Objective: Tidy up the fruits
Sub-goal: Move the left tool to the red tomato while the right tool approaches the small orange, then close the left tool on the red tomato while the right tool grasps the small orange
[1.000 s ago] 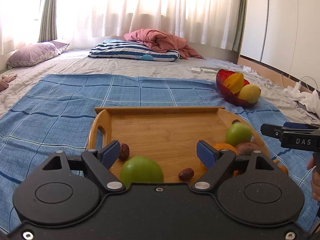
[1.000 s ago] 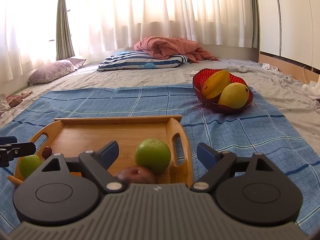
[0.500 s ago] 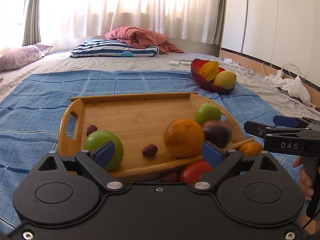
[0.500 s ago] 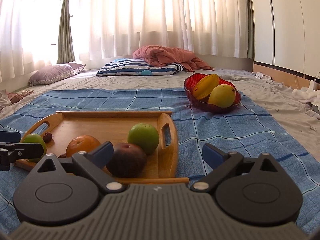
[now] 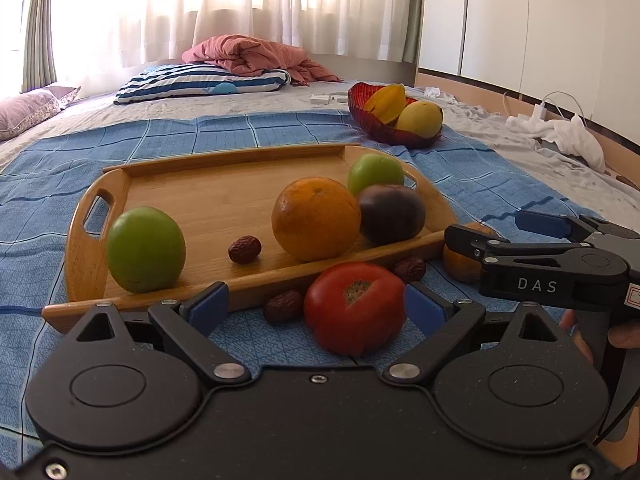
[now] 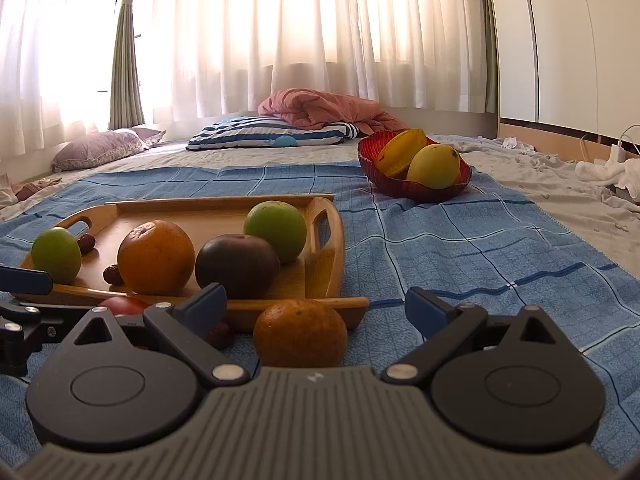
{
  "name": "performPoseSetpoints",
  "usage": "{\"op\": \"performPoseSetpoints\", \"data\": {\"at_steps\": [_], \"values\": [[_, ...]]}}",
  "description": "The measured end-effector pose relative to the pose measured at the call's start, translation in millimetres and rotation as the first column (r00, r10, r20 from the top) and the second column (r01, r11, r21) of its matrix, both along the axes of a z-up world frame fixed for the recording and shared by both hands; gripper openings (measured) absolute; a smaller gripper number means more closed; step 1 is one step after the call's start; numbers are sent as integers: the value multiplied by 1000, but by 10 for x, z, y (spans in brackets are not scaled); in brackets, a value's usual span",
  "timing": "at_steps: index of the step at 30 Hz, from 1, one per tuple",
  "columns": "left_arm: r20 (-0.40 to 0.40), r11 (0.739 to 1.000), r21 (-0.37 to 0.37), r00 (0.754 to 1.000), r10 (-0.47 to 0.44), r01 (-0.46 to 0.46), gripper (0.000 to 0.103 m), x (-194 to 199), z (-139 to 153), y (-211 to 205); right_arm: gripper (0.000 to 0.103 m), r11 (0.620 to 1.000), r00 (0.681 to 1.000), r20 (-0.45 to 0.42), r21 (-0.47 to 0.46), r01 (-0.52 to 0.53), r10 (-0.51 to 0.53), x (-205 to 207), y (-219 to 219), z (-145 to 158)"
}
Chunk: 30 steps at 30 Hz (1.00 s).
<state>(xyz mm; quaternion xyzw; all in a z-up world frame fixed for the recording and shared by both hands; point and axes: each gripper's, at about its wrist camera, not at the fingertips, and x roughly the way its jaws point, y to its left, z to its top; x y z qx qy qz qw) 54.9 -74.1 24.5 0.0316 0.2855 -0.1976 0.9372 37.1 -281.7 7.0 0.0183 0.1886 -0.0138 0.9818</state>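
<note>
Red tomato (image 5: 355, 307) sits on the blue blanket (image 5: 280, 338) beside the wooden tray's (image 5: 224, 194) near edge, between the spread fingers of the left gripper (image 5: 316, 310) (not gripped).

An orange (image 6: 300, 332) lies at the tray's near right corner, between the right gripper's (image 6: 316, 308) parted fingers.

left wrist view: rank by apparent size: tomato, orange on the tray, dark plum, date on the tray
1. Tomato, though nearest the camera, so possibly inflated
2. Orange, close to the tomato; true order unsure
3. Dark plum
4. Date, clearly smallest

Red tomato (image 5: 356, 307), orange orange (image 5: 316, 218), blue checked blanket (image 5: 280, 128), perhaps purple plum (image 5: 391, 213).
</note>
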Motion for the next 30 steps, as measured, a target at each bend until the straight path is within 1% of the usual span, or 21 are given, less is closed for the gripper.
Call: {"op": "performPoseSetpoints", "data": {"at_steps": [3, 4, 6, 7, 9, 13, 14, 16, 19, 24, 30], "values": [[-15, 1000, -15, 1000, -28, 27, 89, -31, -31, -5, 102, 1000, 1000, 4, 3, -11, 11, 1, 12, -55], [-19, 999, -21, 999, -37, 37, 86, -44, -39, -6, 102, 1000, 1000, -1, 14, -13, 13, 4, 3, -86], [-24, 998, -26, 998, -50, 49, 86, -60, -56, -19, 102, 999, 1000, -18, 29, -20, 21, 20, -15, -141], [-24, 998, -25, 998, -55, 54, 84, -67, -66, -28, 102, 999, 999, -25, 38, -24, 25, 34, -24, -155], [-28, 998, -19, 998, -57, 57, 72, -73, -83, -50, 102, 999, 1000, -22, 47, -20, 21, 36, -33, -159], [-39, 998, -26, 997, -59, 58, 67, -58, -109, -69, 102, 998, 999, -28, 51, -29, 30, 45, -25, -206], [-41, 998, -30, 997, -59, 57, 65, -53, -112, -68, 102, 998, 999, -34, 50, -36, 38, 53, -22, -213], [-50, 998, -39, 997, -61, 59, 63, -35, -119, -77, 101, 998, 998, -35, 50, -48, 50, 64, -18, -221], [-61, 997, -46, 996, -63, 60, 60, -17, -136, -94, 100, 997, 998, -29, 57, -51, 53, 51, -27, -235], [-60, 998, -42, 997, -51, 49, 61, 5, -152, -127, 92, 996, 999, -29, 81, -33, 35, 49, -61, -247], [-76, 997, -70, 997, -32, 26, 63, 36, -183, -123, 81, 996, 999, -31, 88, -28, 31, 51, -85, -259]]}}
